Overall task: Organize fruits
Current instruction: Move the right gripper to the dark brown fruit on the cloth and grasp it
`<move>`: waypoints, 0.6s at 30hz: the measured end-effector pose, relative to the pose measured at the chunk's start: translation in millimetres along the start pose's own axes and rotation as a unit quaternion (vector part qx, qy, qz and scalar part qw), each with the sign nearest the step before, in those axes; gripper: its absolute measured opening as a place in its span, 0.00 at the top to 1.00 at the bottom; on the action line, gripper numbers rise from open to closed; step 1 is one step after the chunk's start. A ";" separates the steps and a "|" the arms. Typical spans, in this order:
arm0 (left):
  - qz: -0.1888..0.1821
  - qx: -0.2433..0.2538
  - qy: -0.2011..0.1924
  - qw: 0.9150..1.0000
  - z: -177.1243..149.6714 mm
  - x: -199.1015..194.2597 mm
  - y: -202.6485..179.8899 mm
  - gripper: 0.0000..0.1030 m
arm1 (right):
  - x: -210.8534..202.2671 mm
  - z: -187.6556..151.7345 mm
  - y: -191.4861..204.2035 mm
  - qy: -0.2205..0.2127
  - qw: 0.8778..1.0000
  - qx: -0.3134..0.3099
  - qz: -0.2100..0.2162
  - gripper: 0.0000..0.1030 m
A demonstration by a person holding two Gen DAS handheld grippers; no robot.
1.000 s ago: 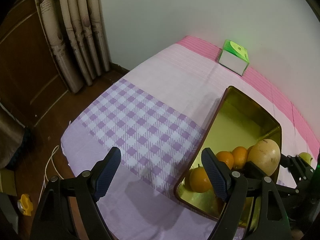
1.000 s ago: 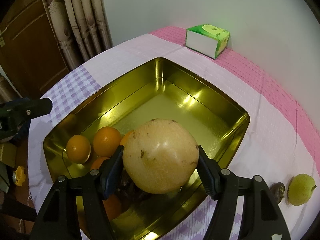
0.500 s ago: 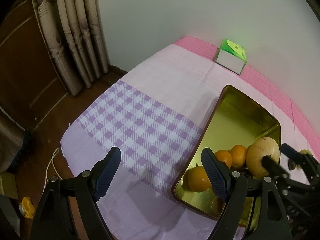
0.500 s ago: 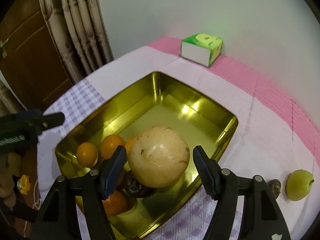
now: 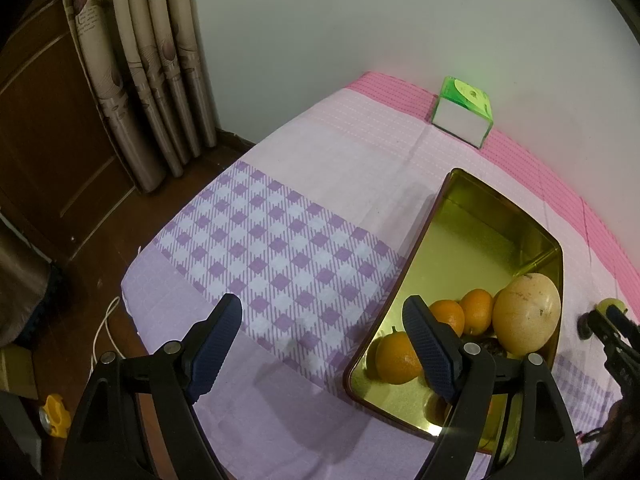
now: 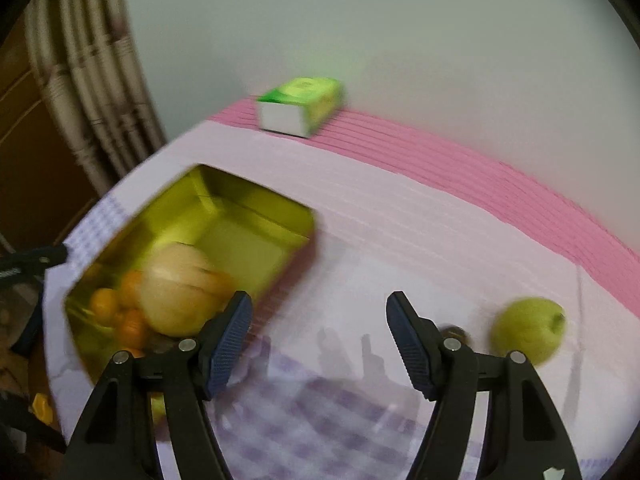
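Note:
A gold tin (image 5: 472,200) (image 6: 256,204) on the table holds several oranges (image 5: 398,354) (image 6: 132,326) and a large pale yellow melon (image 5: 524,312) (image 6: 176,292). A green apple (image 6: 528,328) lies on the cloth to the right of the tin, with a small dark fruit (image 6: 454,332) beside it. My right gripper (image 6: 320,340) is open and empty above the cloth, between tin and apple; the view is blurred. My left gripper (image 5: 322,340) is open and empty at the tin's left edge. The right gripper's tip shows in the left wrist view (image 5: 608,320).
A green and white tissue box (image 5: 462,114) (image 6: 300,108) stands at the back by the wall. The table has a pink and purple checked cloth (image 5: 280,240). Curtains (image 5: 152,60) and a wooden door are at the left, with floor below.
My right gripper has opened, let the melon go into the tin, and swung right toward the apple. The left gripper has barely moved.

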State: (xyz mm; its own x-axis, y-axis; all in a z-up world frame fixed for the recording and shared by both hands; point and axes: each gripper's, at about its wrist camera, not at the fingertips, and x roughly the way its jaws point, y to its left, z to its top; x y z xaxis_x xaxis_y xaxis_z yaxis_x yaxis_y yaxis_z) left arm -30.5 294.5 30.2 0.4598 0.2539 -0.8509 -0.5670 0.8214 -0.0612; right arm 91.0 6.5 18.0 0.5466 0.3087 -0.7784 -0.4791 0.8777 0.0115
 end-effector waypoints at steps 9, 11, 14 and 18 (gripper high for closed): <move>-0.005 0.011 0.000 1.000 -1.7 1.6 -3.2 0.20 | 17.9 -27.3 -54.8 0.022 0.998 0.044 -0.038 0.36; -0.005 0.013 0.002 1.000 -2.7 2.1 -2.8 0.20 | 21.5 -28.7 -60.4 0.020 0.998 0.049 -0.040 0.36; -0.004 0.016 0.005 1.000 -1.4 4.6 -5.0 0.20 | 26.7 -29.5 -62.3 0.020 0.998 0.048 -0.041 0.37; -0.003 0.017 0.008 1.000 -0.9 5.9 -5.8 0.20 | 35.4 -31.0 -66.9 0.021 0.998 0.045 -0.039 0.41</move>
State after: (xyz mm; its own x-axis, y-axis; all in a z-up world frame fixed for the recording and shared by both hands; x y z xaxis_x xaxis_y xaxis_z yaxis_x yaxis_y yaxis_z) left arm -25.1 290.7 25.1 0.4522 0.2419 -0.8585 -0.5409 0.8397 -0.0483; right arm 121.1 -52.7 -29.8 0.5506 0.2240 -0.8042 -0.3711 0.9286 0.0046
